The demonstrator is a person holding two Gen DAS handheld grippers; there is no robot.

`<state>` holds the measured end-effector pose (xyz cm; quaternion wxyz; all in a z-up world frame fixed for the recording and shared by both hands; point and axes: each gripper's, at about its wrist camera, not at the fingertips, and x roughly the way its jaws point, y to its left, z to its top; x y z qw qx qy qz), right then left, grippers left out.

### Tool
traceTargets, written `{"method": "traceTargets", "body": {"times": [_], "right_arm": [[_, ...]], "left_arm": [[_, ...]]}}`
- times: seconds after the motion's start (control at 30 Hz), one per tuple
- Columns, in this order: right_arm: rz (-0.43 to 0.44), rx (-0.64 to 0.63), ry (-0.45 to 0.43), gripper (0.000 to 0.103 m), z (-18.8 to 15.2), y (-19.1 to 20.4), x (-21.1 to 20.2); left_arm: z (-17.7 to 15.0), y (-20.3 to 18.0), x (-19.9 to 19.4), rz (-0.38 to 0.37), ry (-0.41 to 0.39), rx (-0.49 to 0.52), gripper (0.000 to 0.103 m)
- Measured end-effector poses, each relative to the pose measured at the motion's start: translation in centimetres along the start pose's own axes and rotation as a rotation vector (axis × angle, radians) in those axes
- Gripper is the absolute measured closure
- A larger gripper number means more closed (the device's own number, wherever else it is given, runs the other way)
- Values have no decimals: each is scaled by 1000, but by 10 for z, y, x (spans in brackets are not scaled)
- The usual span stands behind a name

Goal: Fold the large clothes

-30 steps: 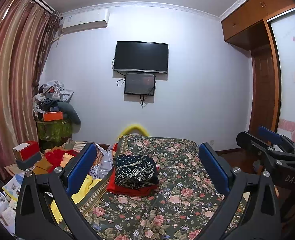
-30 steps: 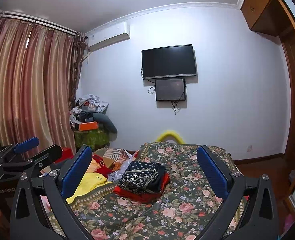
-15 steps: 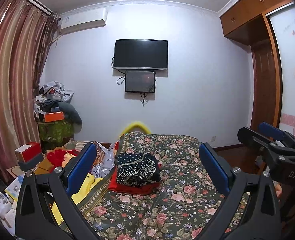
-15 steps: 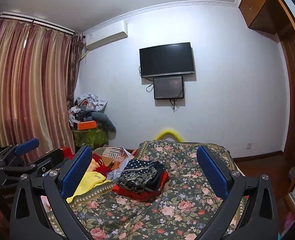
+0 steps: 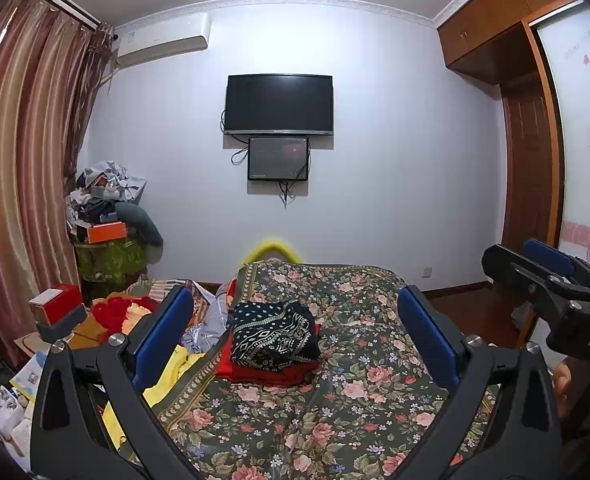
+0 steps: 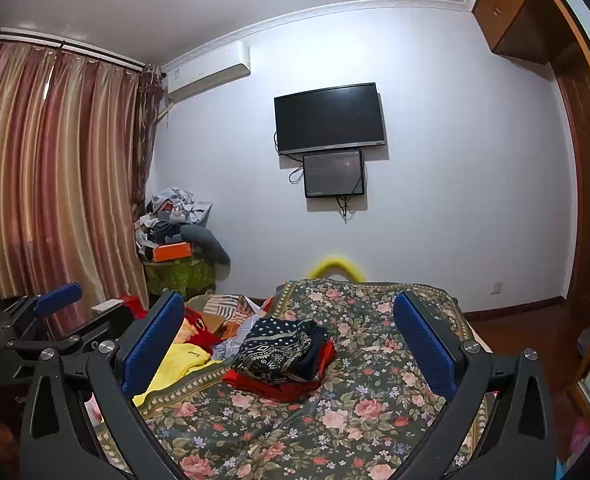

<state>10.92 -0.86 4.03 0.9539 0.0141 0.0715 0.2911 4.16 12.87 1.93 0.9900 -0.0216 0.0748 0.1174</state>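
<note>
- Folded clothes (image 5: 275,336) sit in a squat stack near the middle of the bed, toward its left edge: a dark navy piece printed with white dots and diamond bands lies on top of a flat red garment (image 5: 263,372) whose edges stick out beneath it.
- The stack rests on a dark floral bedspread (image 5: 359,360), a smooth cloth with pink roses and a pale patterned border, lying in soft creases.
- To the left of the stack, off the bedspread's edge, loose garments lie unfolded in a heap: a yellow piece (image 5: 171,380), a grey-white crumpled one (image 5: 215,320) and a fluffy red one (image 5: 115,312).
- The left gripper (image 5: 295,340) is held above the near end of the bed, its two blue ribbed pads (image 5: 163,332) spread wide on black angular arms, holding nothing.
- The right gripper (image 6: 287,344) is likewise held over the near part of the bed with its blue pads (image 6: 423,344) wide apart and nothing between them; the stack shows in the gap, farther off.
- On the far white wall hangs a flat black television (image 5: 279,104) with a smaller dark screen (image 5: 278,159) just below it, cables dangling.
- A boxy white air conditioner (image 5: 163,40) sits high on the left, next to striped, glossy curtains (image 5: 23,160).
- In the far left corner a cluttered pile (image 5: 107,204) tops a green-covered stand.
- A wooden wardrobe (image 5: 495,32) fills the right side.
</note>
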Motion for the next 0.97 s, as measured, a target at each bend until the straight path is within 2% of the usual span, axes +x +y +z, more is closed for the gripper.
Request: {"method": "traceTargets", "body": {"times": [0.97], "right_arm": [[-20,26,30,0,-1,-4,5]], "left_arm": [[-8,5,17,-55,69,-23,0]]}}
